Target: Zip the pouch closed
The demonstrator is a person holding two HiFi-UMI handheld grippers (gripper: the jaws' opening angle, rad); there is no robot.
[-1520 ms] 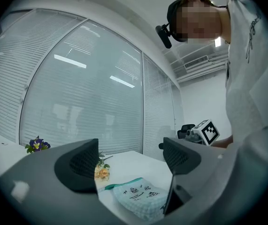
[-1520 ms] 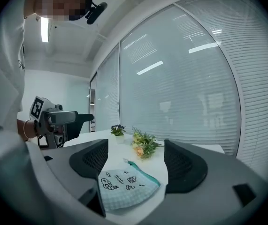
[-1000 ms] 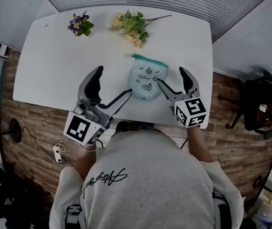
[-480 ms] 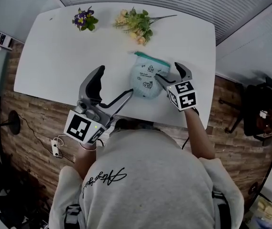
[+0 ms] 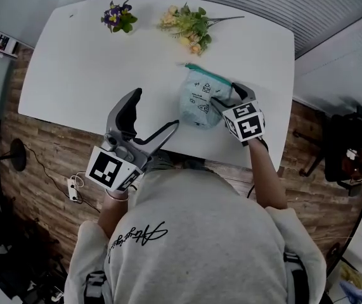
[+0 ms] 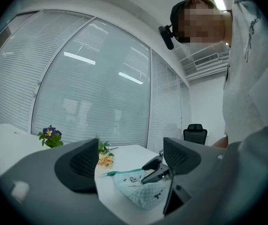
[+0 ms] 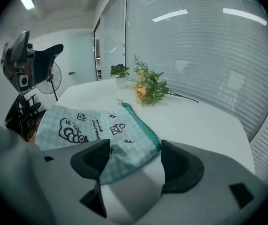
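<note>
The pouch (image 5: 200, 100) is pale mint checked cloth, printed with small black doodles and lettering. A teal zipper (image 5: 207, 76) runs along its far edge; whether it is zipped cannot be told. The pouch is rounded and slightly puffed, and lies printed side up on the white table (image 5: 104, 75), at the right, near the table's front edge.
</note>
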